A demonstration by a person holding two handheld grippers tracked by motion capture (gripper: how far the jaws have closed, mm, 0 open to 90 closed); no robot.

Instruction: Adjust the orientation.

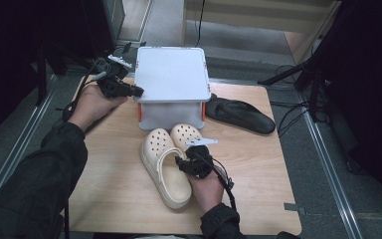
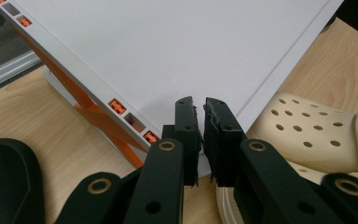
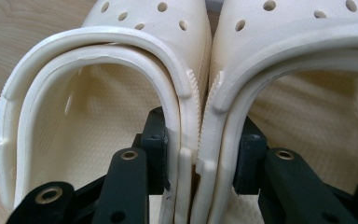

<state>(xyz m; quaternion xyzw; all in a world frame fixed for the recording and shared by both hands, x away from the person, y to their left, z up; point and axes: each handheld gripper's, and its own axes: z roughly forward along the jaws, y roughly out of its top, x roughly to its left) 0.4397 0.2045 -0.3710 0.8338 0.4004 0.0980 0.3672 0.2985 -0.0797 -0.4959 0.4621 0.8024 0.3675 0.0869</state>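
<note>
Your R gripper (image 3: 199,154) straddles both clogs' (image 1: 171,164) inner walls, one jaw inside each, pads against them, so the pair lifts as one; they sit side by side at table (image 1: 258,199) center, just in front of the box (image 1: 171,74). They're cream foam w/ holed toes and heel straps. L gripper (image 2: 200,135), jaws together, holds the lid edge, prob. to raise it.

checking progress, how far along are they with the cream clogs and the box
Done: lid lifted by the left hand-held gripper, shut on its edge. In hand: right hand-held gripper pinches both cream clogs together by their inner walls. Left: lifting them off the table, presumably into the box.
</note>
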